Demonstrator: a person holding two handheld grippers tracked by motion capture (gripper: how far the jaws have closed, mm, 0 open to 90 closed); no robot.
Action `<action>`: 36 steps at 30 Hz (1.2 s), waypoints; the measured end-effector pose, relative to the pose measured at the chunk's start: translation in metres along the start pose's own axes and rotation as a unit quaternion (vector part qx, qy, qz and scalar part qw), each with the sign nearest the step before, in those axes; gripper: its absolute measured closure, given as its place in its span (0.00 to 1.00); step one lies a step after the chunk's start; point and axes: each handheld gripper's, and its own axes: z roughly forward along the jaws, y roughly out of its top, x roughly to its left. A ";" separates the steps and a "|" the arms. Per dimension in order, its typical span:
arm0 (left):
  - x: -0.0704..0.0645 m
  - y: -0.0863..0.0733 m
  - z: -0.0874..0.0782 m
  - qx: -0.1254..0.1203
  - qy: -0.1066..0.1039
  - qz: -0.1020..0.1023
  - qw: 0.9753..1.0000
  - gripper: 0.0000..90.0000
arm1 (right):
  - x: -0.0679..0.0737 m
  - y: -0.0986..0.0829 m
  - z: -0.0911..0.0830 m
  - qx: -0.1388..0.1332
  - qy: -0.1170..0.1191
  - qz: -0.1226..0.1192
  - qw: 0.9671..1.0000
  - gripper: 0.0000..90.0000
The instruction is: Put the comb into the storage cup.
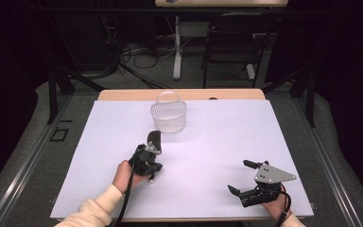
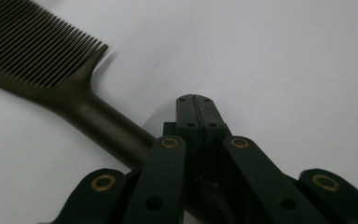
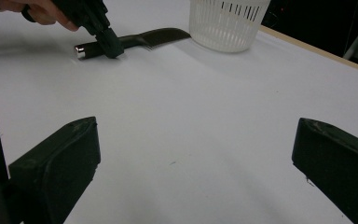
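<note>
Comb (image 2: pixel 74 100) handle clamped by left gripper (image 1: pixel 152 147) — likely bound for far basket (image 1: pixel 168 117); right gripper (image 1: pixel 244 177) wide open, empty.

Dark room — chair (image 1: pixel 231 40), floor cables (image 1: pixel 142 54).

One camera looks down from above the bench (image 1: pixel 217 142); two ride close behind the tongs, both catching the comb (image 3: pixel 154 36).

A lab or studio: black curtains (image 1: pixel 23 47), floor cables (image 1: pixel 142 56), metal frame (image 1: pixel 52 94), white-covered table (image 1: pixel 217 142).
</note>
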 end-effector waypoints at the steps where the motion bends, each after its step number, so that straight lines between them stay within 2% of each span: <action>1: 0.002 -0.002 -0.002 0.002 0.003 -0.002 1.000 1.00 | 0.000 0.000 0.000 0.000 0.000 0.000 1.000 0.01; 12: 0.030 -0.021 -0.018 0.009 0.053 -0.030 0.998 0.99 | 0.000 0.000 0.001 0.002 0.000 -0.001 1.000 0.01; 15: 0.035 -0.024 -0.020 0.008 0.057 -0.039 0.998 0.97 | 0.000 0.000 0.001 0.002 0.001 0.000 1.000 0.01; 19: 0.034 -0.024 -0.025 0.006 0.052 -0.032 0.998 0.88 | 0.000 0.000 0.001 0.002 0.001 0.000 1.000 0.01; 21: 0.032 -0.023 -0.028 0.002 0.047 -0.028 0.998 0.82 | 0.000 0.000 0.001 0.002 0.001 -0.001 1.000 0.01; 24: 0.030 -0.020 -0.035 0.003 0.050 -0.010 0.999 0.74 | 0.000 0.000 0.001 0.002 0.001 0.000 1.000 0.01; 29: 0.033 -0.012 -0.044 0.010 0.059 0.002 0.998 0.49 | 0.000 0.000 0.001 0.003 0.002 0.000 1.000 0.00; 34: 0.035 0.000 -0.043 0.040 0.066 0.035 0.996 0.23 | 0.000 0.000 0.002 0.002 0.003 -0.001 1.000 0.00; 35: 0.034 0.002 -0.041 0.050 0.073 0.039 0.995 0.22 | 0.000 0.000 0.002 0.002 0.003 0.000 1.000 0.00; 36: 0.035 0.004 -0.039 0.057 0.072 0.045 0.995 0.17 | 0.000 0.000 0.002 0.003 0.003 0.000 1.000 0.00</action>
